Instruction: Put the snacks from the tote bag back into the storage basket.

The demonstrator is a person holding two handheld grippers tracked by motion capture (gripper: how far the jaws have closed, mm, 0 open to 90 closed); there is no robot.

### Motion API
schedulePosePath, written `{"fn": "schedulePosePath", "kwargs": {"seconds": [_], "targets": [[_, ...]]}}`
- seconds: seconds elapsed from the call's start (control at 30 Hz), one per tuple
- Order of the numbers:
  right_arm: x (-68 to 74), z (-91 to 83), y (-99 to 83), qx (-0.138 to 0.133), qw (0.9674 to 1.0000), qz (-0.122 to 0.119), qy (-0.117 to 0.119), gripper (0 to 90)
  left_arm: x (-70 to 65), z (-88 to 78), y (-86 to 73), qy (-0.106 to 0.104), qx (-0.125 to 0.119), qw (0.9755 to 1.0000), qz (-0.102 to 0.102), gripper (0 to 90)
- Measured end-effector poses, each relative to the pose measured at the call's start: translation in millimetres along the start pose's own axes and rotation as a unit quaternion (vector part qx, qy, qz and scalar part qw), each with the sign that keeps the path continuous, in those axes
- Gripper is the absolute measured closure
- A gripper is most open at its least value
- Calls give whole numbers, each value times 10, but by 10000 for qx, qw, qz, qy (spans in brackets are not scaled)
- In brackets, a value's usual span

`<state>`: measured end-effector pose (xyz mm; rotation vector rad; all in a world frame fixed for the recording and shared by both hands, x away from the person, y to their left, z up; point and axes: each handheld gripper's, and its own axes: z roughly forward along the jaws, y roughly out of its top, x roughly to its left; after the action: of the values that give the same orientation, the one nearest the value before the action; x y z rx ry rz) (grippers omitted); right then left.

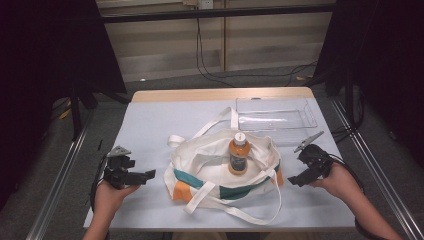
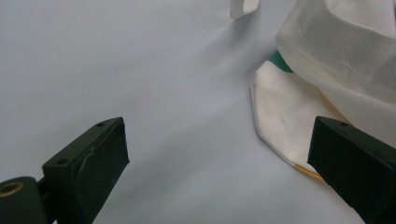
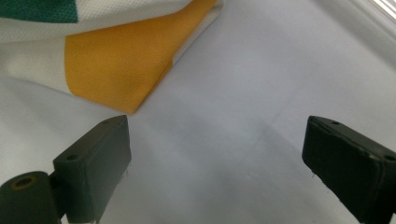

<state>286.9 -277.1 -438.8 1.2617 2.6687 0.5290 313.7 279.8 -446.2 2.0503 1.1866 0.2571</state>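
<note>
A white cloth tote bag (image 1: pixel 210 165) with green and orange patches lies slumped open in the middle of the pale blue table cover. An orange bottle (image 1: pixel 238 156) with a white cap stands upright inside its mouth. My left gripper (image 1: pixel 146 176) is open just left of the bag, its jaws pointing at the bag's lower corner (image 2: pixel 285 121). My right gripper (image 1: pixel 296 179) is open just right of the bag, close to the orange corner patch (image 3: pixel 121 60). Nothing sits between either pair of jaws.
A clear plastic tray (image 1: pixel 276 114) stands at the back right of the table. The bag's long straps (image 1: pixel 220 120) trail toward the back and over the front. Metal rails (image 1: pixel 55 180) run along both sides of the table; cables lie on the floor behind.
</note>
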Motion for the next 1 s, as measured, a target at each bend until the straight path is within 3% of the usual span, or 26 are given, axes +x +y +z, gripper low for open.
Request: {"fn": "schedulePosePath", "kwargs": {"seconds": [0.13, 0.23, 0.27, 0.43, 1.0], "targets": [[1, -25, 27, 94, 10000, 7, 0, 76, -11, 3, 5, 10, 52, 10000, 70, 48], [1, -38, 53, 126, 9998, -129, -7, 76, -12, 8, 6, 17, 63, 9999, 98, 47], [18, -50, 64, 188, 9998, -45, 27, 76, -16, 13, 4, 21, 42, 10000, 73, 48], [25, -75, 120, 265, 9994, -238, 30, 76, -15, 13, 4, 11, 55, 10000, 64, 48], [43, -227, 306, 550, 9975, -426, 124, 80, -19, 17, 4, -21, 47, 10000, 56, 47]]}}
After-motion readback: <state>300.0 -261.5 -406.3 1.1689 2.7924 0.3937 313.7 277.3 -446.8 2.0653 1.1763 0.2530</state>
